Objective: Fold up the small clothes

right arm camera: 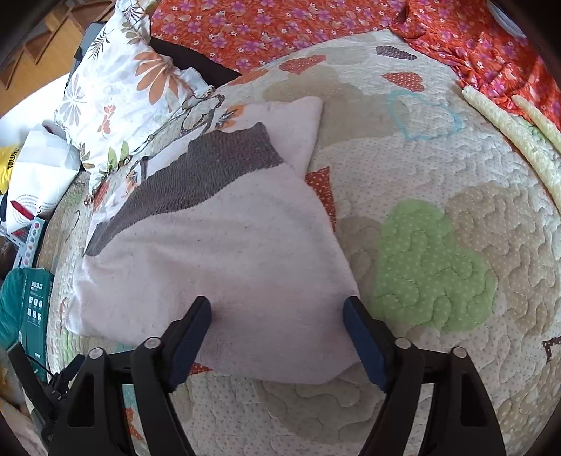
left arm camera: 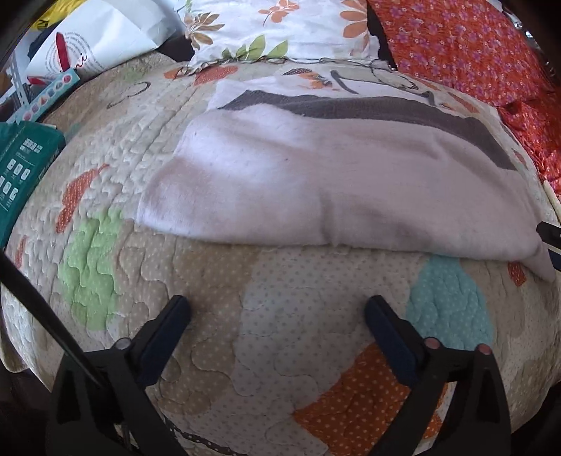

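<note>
A small pale pink garment (left arm camera: 315, 182) with a grey knitted band (left arm camera: 368, 110) lies folded over on a patchwork quilt (left arm camera: 245, 315). My left gripper (left arm camera: 277, 308) is open above bare quilt, just short of the garment's near folded edge, with nothing between its fingers. In the right wrist view the same garment (right arm camera: 210, 252) spreads out with its grey band (right arm camera: 196, 186) toward the far left. My right gripper (right arm camera: 277, 308) is open over the garment's near right corner, the cloth lying flat beneath and between the fingers, not pinched. A tip of the right gripper (left arm camera: 550, 235) shows at the left view's right edge.
A floral white pillow (right arm camera: 115, 91) and an orange flowered cloth (right arm camera: 280, 28) lie at the far side of the bed. A teal package (left arm camera: 21, 165), a white paper bag (left arm camera: 101, 38) and a colourful box sit off the quilt's left side. Two pale rolled strips (right arm camera: 508, 133) lie at the right.
</note>
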`<state>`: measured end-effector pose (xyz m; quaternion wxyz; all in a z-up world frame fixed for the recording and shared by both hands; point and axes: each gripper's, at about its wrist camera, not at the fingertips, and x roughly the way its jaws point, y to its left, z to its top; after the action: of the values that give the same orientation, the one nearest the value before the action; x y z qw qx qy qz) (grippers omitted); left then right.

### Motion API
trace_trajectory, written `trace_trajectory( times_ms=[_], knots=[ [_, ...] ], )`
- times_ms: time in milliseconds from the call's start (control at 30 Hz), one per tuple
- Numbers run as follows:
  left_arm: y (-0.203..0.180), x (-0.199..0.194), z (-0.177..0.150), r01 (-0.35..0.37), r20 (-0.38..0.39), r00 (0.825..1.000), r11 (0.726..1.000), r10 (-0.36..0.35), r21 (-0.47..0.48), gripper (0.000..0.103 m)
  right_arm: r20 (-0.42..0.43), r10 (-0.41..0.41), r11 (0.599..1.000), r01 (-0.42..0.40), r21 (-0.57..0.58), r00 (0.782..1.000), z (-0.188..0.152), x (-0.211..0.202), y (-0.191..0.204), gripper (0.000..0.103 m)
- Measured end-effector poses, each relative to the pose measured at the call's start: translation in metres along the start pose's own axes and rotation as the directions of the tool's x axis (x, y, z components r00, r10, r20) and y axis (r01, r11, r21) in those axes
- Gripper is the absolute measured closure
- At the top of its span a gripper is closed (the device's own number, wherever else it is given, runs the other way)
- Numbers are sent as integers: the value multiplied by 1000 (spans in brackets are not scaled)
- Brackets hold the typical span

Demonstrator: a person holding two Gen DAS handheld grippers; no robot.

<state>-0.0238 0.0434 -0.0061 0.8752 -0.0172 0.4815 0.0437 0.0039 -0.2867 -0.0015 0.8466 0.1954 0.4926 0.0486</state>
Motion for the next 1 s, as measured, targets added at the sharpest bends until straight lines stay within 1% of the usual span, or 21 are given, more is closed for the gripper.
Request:
trace_trajectory(
  times_ms=[133, 533, 733, 867, 1000],
  knots=[
    [-2, 0, -3, -10, 10, 1000, 1000, 10, 3, 0, 6, -20, 999, 20, -26, 1000, -1, 3, 6, 12],
    [-1, 0, -4, -10, 12, 1000, 1000, 10, 6, 0, 25, -67, 993, 69, -91, 997, -5, 9, 16, 6],
    [-2, -1, -5, -21, 22, 1000, 1000, 21, 4, 0, 40, -110, 983, 115, -142, 993, -10, 14, 24, 1],
    [-1, 0, -3, -24, 11, 1000, 1000, 24, -9, 0, 59, -126, 983, 133, -130, 990, -11, 16, 25, 0],
    [-1, 1, -2, -27, -2, 1000, 999, 27, -19, 0, 58, -176, 971, 183, -153, 983, -11, 20, 31, 0]
  ],
)
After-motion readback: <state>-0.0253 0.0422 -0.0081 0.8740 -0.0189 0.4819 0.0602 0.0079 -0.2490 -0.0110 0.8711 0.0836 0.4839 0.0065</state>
